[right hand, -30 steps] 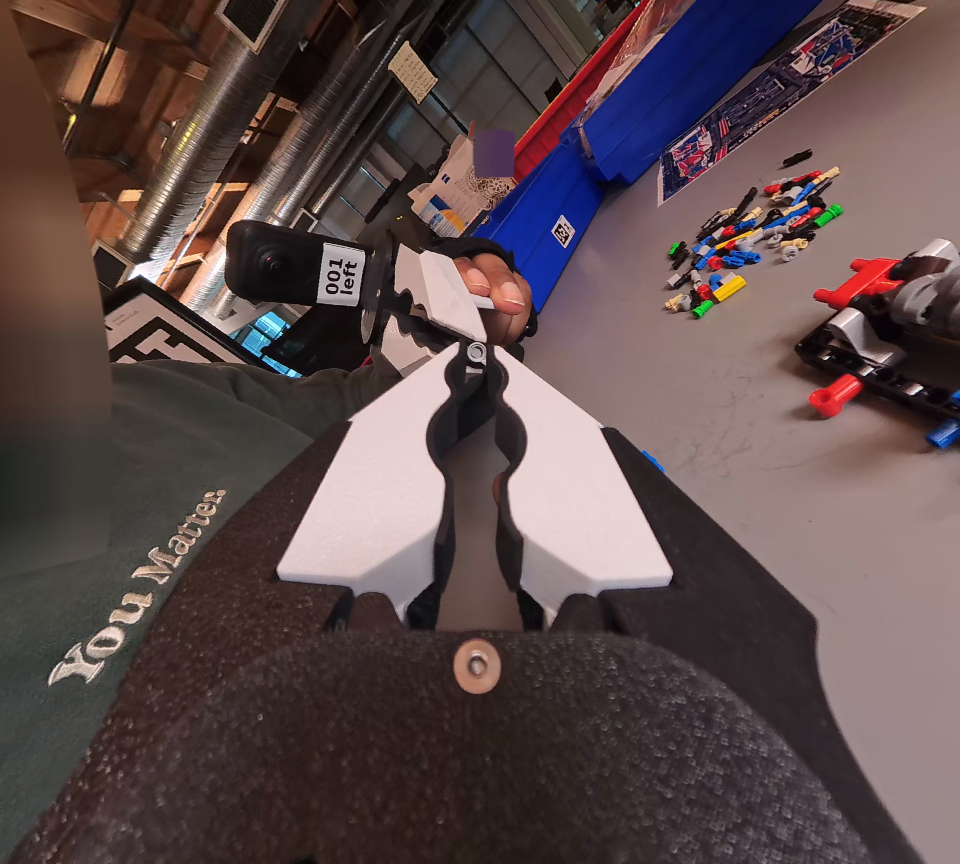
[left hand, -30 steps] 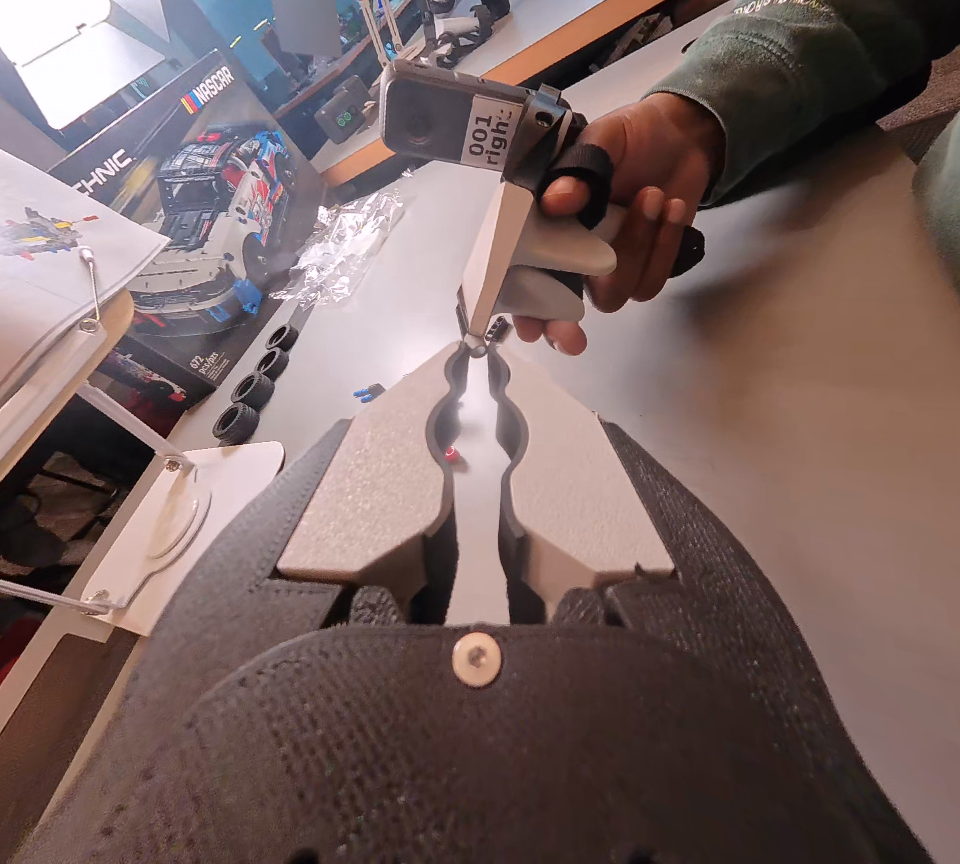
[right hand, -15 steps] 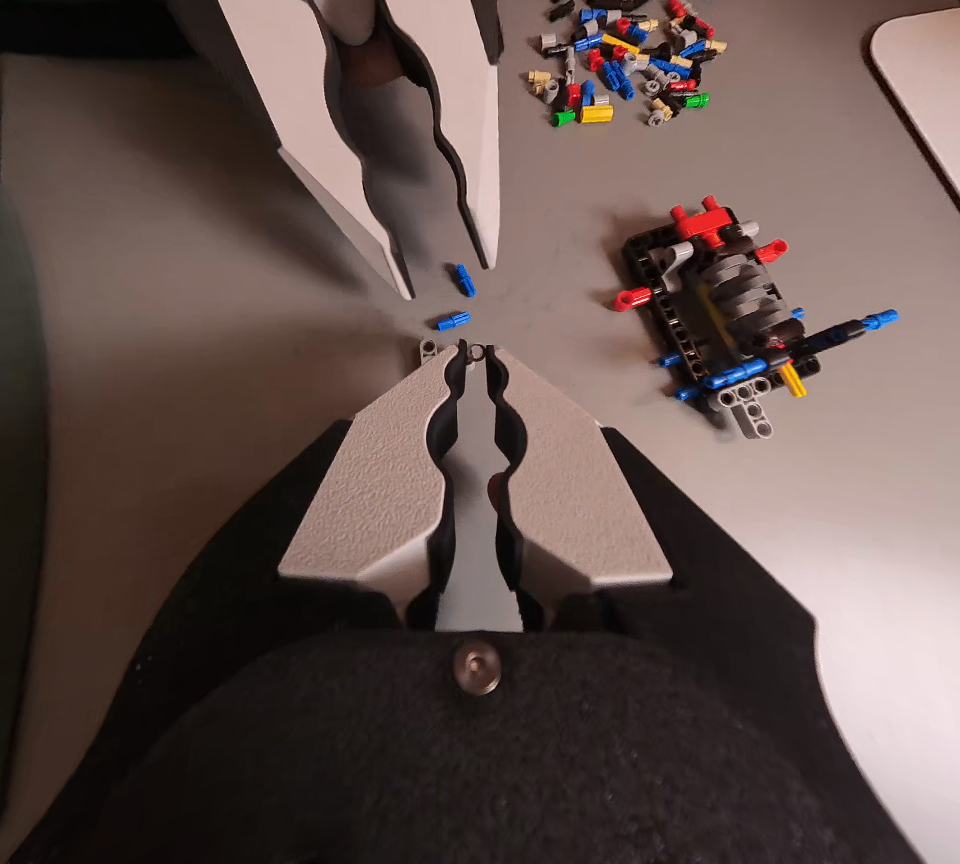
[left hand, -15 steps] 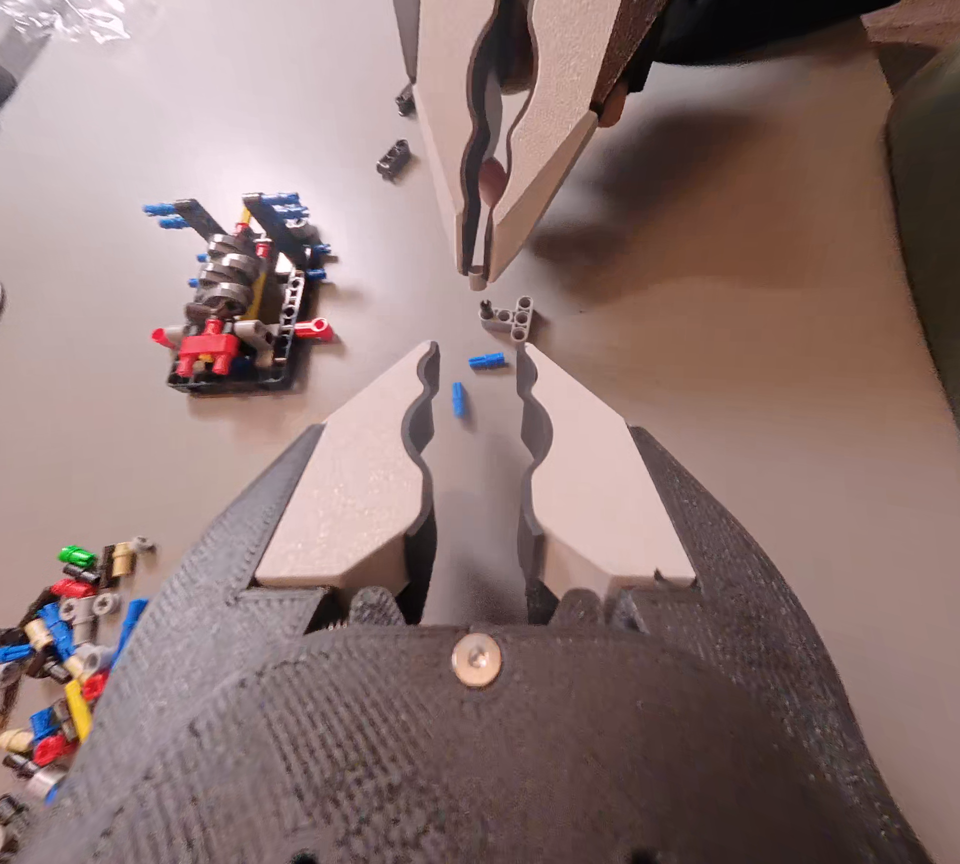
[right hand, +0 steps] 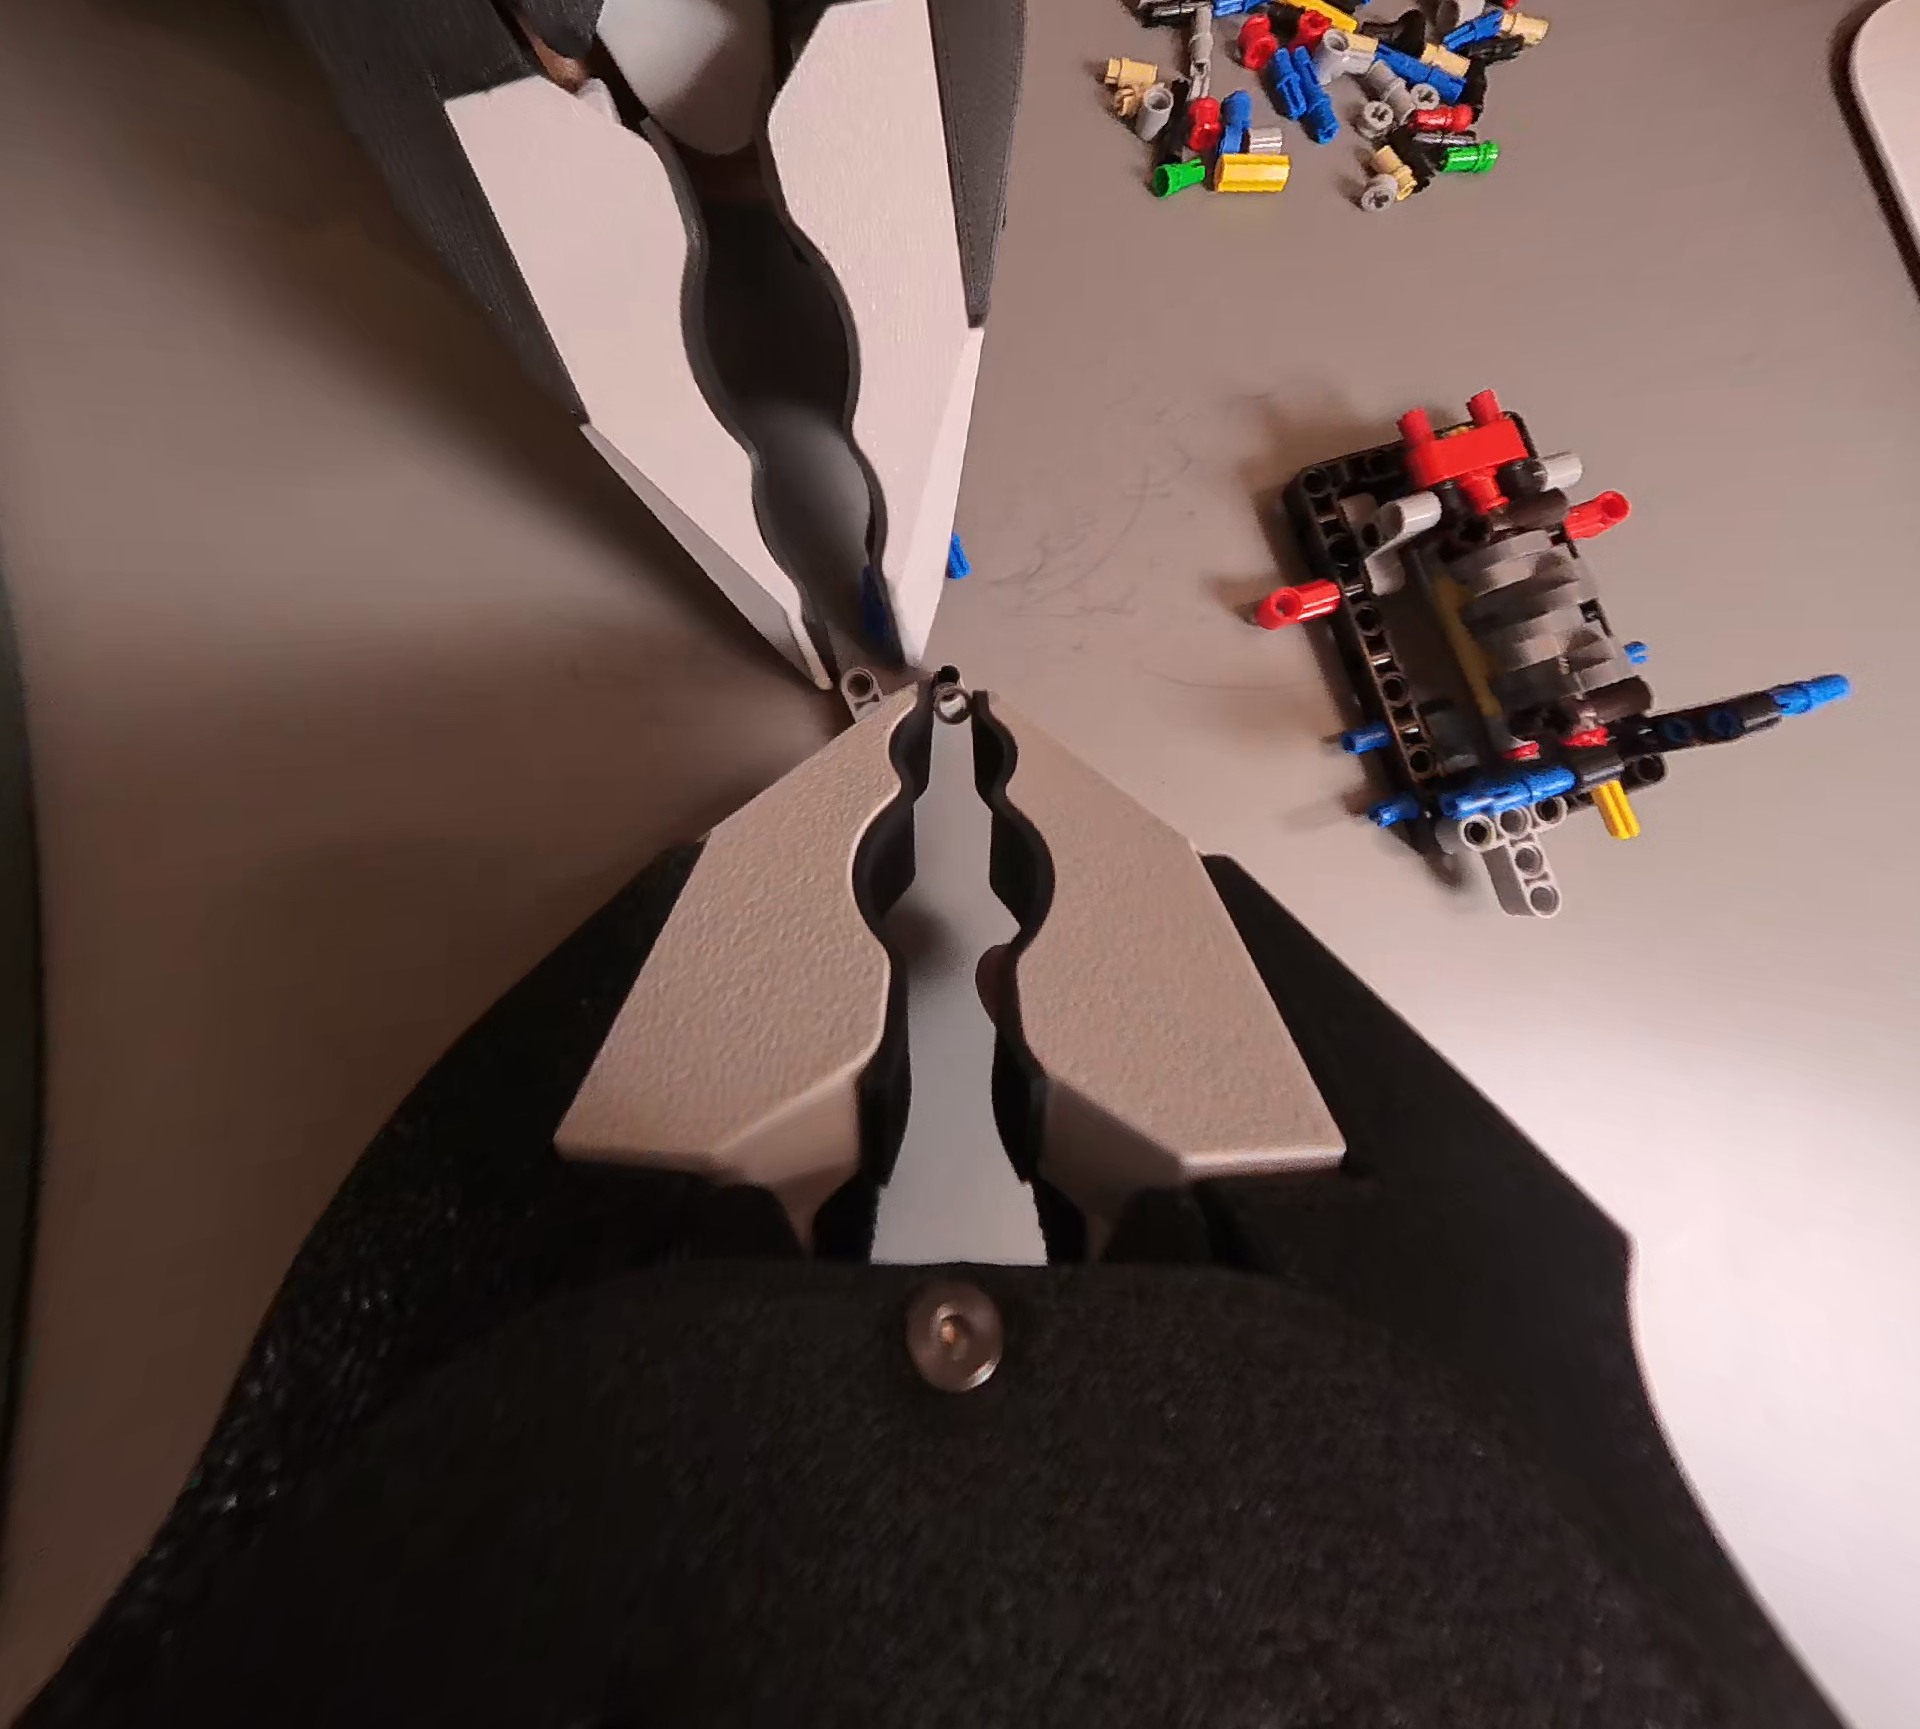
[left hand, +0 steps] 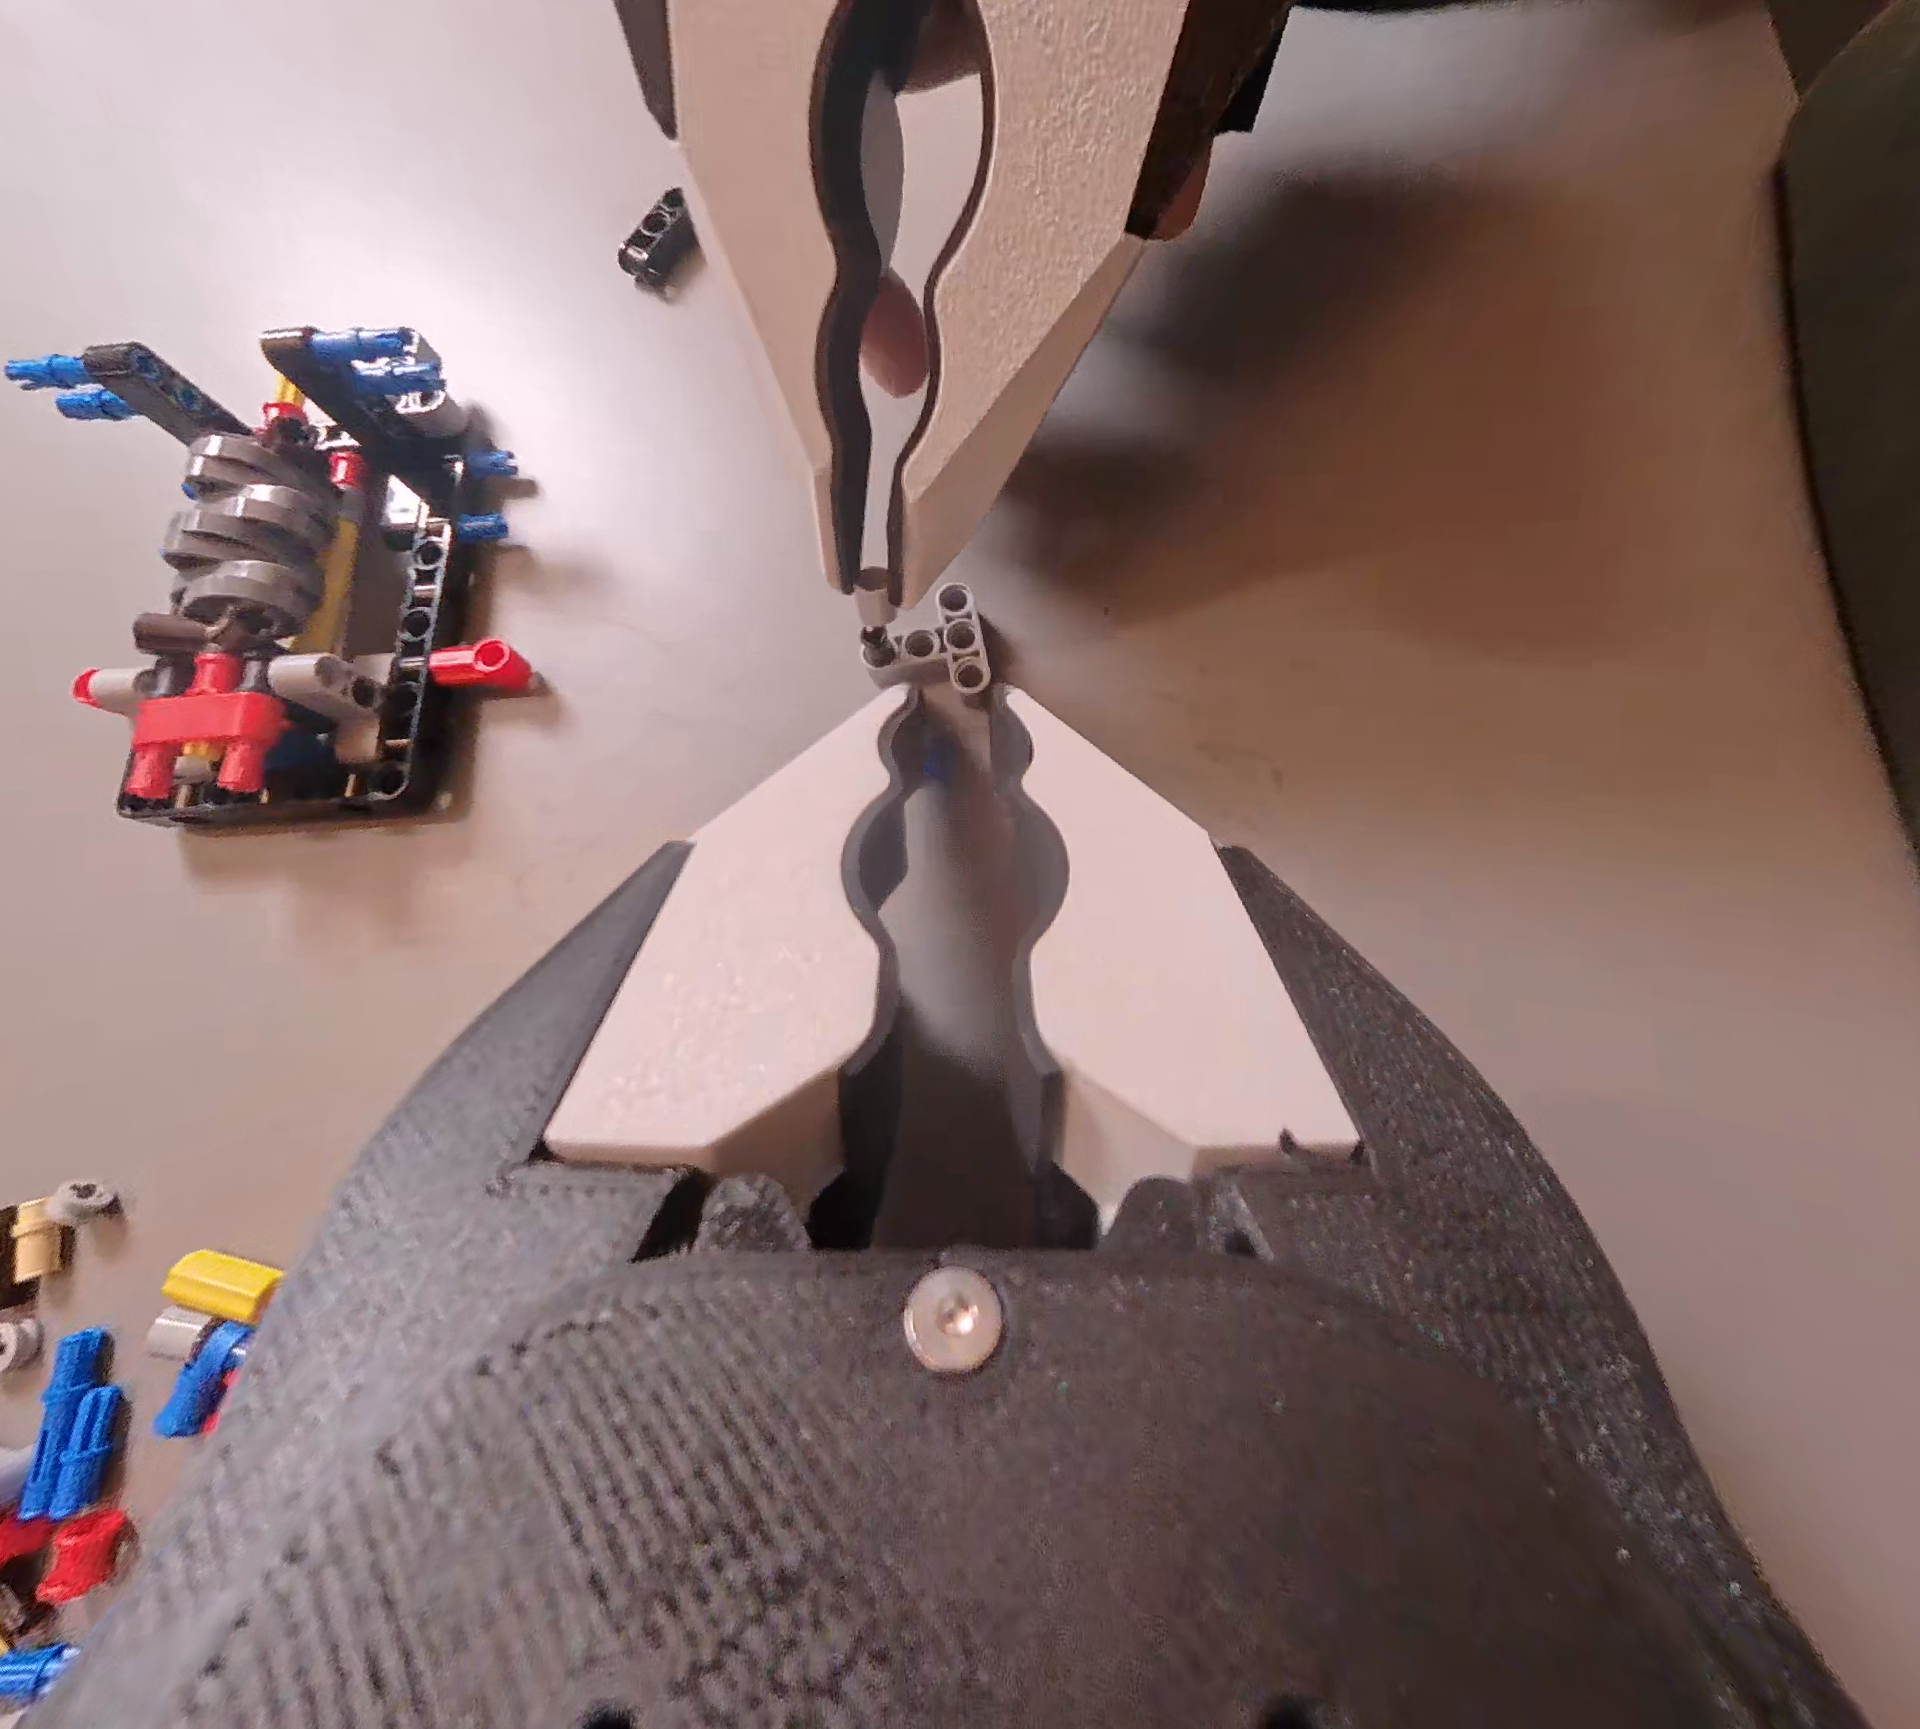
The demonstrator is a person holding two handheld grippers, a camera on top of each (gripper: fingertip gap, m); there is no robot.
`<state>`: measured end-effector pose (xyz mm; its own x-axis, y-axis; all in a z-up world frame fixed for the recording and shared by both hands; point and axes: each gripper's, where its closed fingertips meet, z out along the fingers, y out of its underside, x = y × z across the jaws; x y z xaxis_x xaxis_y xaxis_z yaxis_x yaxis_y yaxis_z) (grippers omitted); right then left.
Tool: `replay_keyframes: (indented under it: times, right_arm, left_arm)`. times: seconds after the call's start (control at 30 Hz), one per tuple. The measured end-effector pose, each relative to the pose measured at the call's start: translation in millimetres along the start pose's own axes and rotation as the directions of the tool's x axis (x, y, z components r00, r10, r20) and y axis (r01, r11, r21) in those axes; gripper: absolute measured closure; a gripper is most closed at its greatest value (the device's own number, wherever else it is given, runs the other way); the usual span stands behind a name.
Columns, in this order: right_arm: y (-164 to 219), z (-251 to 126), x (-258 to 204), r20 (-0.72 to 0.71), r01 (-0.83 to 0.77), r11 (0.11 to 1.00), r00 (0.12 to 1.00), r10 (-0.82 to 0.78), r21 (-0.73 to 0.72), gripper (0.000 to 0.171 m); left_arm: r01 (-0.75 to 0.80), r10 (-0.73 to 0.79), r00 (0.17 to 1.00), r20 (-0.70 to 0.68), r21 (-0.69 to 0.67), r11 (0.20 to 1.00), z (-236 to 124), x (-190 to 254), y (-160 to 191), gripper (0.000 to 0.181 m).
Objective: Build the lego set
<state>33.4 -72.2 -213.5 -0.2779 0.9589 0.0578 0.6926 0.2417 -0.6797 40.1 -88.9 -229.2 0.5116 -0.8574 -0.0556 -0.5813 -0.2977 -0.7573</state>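
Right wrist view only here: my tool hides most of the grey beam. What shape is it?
Observer: From the left wrist view, the grey beam is T-shaped, lying flat with its holes facing up.
Operator: Where is my pin against it?
Observer: The pin in the right tool sits just short of the hole at the end of the stem.
Operator: Anything loose behind my tool?
Observer: A small black piece lies on the table beside your tool.
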Motion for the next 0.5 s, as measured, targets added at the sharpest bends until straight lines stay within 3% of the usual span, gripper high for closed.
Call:
replay_keyframes:
  times: [0.5]
  right_arm:
    - [-4.7,5.2,2.1,0.010,0.066,0.994,0.998,-0.065,-0.092,0.166]
  left_arm:
    - [0.003,-0.003,1.000,-0.001,0.006,1.000,1.3,-0.3,0.0,0.175]
